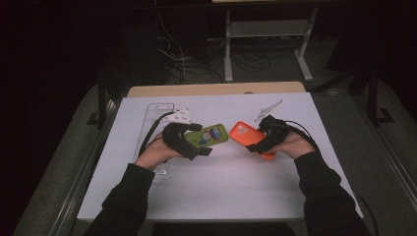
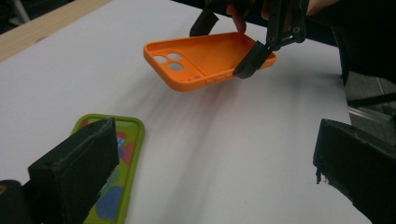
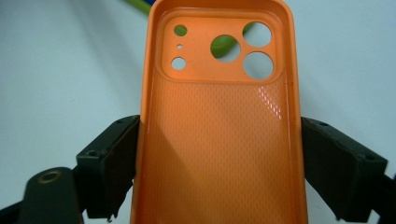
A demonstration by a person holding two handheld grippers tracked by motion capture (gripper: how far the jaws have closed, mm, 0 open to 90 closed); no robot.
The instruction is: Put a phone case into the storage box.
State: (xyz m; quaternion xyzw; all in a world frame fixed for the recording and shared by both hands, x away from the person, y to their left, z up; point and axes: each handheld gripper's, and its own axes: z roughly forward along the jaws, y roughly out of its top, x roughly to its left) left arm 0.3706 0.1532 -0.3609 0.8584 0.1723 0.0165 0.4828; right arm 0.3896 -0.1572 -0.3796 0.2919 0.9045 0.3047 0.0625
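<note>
White sheeting covers the table [image 1: 221, 187], the largest thing here, with a strip of pale wood [image 1: 216, 89] showing along its far edge. On the sheet's left side lies a clear plastic tray [image 1: 158, 109], long and narrow, partly under the person's left hand.

Next in size are the person's dark sleeves, which come in from the bottom of the high view, each hand carrying a black gripper. The right gripper [image 1: 259, 143] pinches the orange phone case [image 1: 247, 135] across its width: in the right gripper view a jaw presses against each long side wall of the case [image 3: 219, 154], hollow side up, camera cut-outs at the far end. In the left gripper view the same case [image 2: 205, 58] is held off the sheet, tilted, its shadow falling below it.

The left gripper [image 1: 199, 150] has its jaws spread wide with nothing between them. It sits beside the green phone case [image 1: 209, 136], which lies flat on the white sheet just left of the orange one, printed side up; in the left gripper view its corner [image 2: 123, 154] shows just beyond the left jaw.

A small clear plastic piece [image 1: 268, 110] lies behind the right hand.
</note>
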